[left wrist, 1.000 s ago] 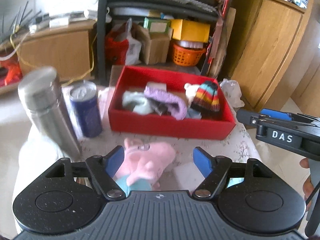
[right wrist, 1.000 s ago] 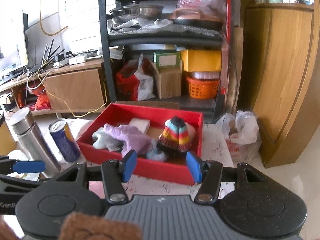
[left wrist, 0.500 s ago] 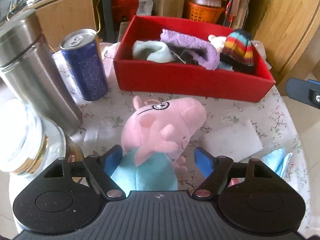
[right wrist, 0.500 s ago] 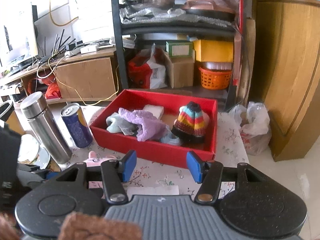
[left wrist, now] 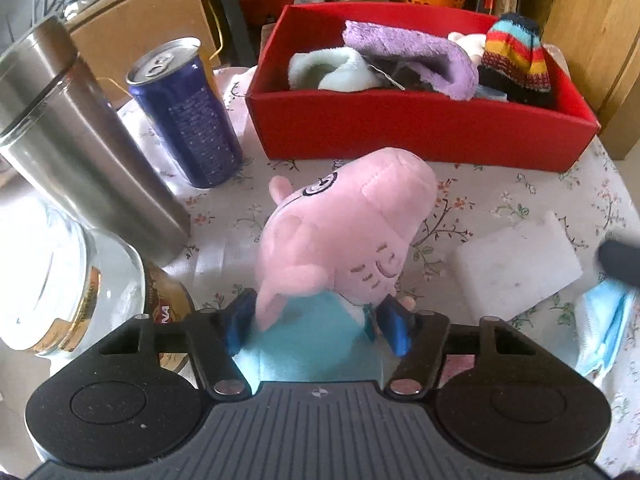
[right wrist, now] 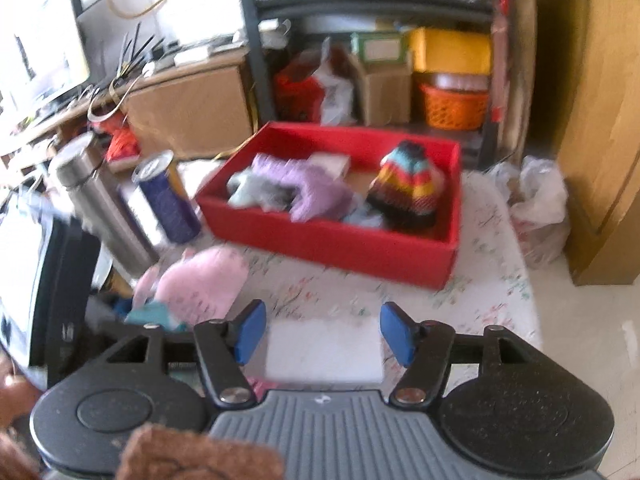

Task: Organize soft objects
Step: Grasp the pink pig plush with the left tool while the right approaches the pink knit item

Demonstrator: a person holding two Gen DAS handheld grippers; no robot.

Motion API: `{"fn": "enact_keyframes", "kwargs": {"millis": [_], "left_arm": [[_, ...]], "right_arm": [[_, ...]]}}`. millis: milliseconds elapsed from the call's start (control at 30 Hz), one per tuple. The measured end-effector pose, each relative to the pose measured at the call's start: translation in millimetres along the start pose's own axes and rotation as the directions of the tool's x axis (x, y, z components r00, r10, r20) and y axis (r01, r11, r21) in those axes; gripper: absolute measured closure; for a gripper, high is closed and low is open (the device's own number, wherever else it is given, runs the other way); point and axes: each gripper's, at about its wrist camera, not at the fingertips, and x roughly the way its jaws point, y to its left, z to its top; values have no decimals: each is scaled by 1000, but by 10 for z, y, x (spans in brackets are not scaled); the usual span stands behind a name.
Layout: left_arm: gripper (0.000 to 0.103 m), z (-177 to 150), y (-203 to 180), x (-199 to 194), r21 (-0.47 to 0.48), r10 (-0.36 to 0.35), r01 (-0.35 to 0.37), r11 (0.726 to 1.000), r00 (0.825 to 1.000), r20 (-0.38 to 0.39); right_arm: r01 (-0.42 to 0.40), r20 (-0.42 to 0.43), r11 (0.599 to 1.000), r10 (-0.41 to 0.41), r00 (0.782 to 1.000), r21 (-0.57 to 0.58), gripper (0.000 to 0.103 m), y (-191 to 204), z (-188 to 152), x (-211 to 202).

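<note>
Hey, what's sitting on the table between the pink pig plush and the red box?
Nothing: in the left wrist view only bare floral tablecloth separates the pig plush from the red box.

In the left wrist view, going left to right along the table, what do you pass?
Glass jar → steel flask → blue can → pink pig plush → white sponge → blue face mask.
</note>
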Motion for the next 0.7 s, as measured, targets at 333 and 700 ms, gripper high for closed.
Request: {"fn": "enact_keyframes", "kwargs": {"millis": [333, 700], "left_arm": [[46, -36, 75, -190, -20, -51, 51, 999, 999, 5], [45, -41, 201, -550, -51, -89, 93, 994, 993, 75]], "right_arm": [[-17, -77, 1000, 15, 997, -25, 64, 64, -166, 176], [-77, -169, 996, 70, 983, -39, 64, 288, -330, 421]]}}
